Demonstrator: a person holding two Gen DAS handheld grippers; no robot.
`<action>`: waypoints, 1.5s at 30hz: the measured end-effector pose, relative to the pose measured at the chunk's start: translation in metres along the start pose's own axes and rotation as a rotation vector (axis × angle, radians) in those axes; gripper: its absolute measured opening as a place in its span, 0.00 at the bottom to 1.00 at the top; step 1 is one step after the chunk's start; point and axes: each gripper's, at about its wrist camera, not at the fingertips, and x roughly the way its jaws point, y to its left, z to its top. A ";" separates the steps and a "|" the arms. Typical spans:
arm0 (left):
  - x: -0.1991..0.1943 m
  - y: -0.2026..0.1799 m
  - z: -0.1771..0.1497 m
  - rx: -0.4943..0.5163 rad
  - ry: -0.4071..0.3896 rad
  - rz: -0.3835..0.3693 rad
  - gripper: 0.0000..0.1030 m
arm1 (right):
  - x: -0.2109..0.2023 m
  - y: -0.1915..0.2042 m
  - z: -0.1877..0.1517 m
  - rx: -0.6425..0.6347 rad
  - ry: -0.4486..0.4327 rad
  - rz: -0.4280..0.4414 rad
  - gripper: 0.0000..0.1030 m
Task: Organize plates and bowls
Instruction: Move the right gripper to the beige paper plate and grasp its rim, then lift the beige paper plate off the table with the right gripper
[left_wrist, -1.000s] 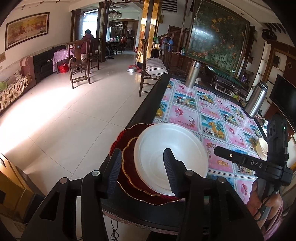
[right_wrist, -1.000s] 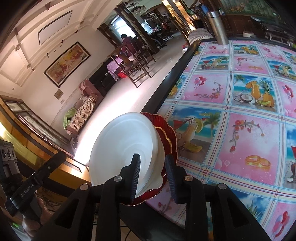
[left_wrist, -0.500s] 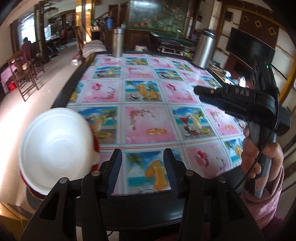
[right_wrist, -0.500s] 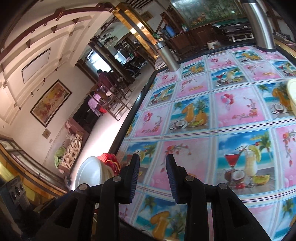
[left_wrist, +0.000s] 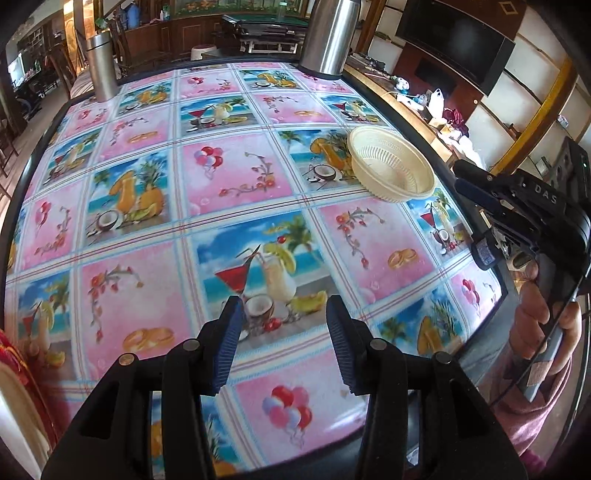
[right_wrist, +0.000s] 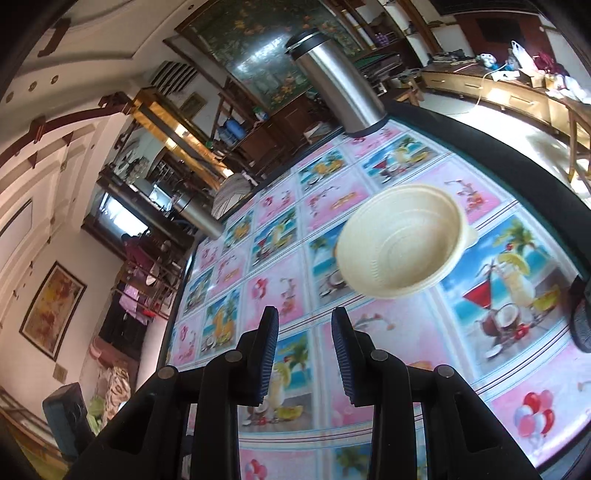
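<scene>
We have swung both grippers off the stacked plates (left_wrist: 14, 373) toward the cream bowl (right_wrist: 402, 245) near the table's (left_wrist: 147, 221) right edge; left gripper (left_wrist: 282, 341) and right gripper (right_wrist: 304, 356) gape empty; that bowl comes next, we judge.

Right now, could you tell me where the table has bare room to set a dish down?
The wide middle of the tablecloth is bare, from the cream bowl at its right edge across to the steel flasks at the far corners. The near-left corner holds the red plates.
</scene>
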 end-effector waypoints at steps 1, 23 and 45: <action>0.008 -0.003 0.009 0.001 0.014 -0.015 0.43 | -0.002 -0.009 0.006 0.012 -0.006 -0.008 0.32; 0.127 -0.032 0.138 -0.156 0.124 -0.178 0.43 | 0.046 -0.122 0.073 0.227 0.010 -0.104 0.33; 0.138 -0.047 0.140 -0.177 0.105 -0.276 0.43 | 0.053 -0.131 0.068 0.262 0.029 -0.067 0.34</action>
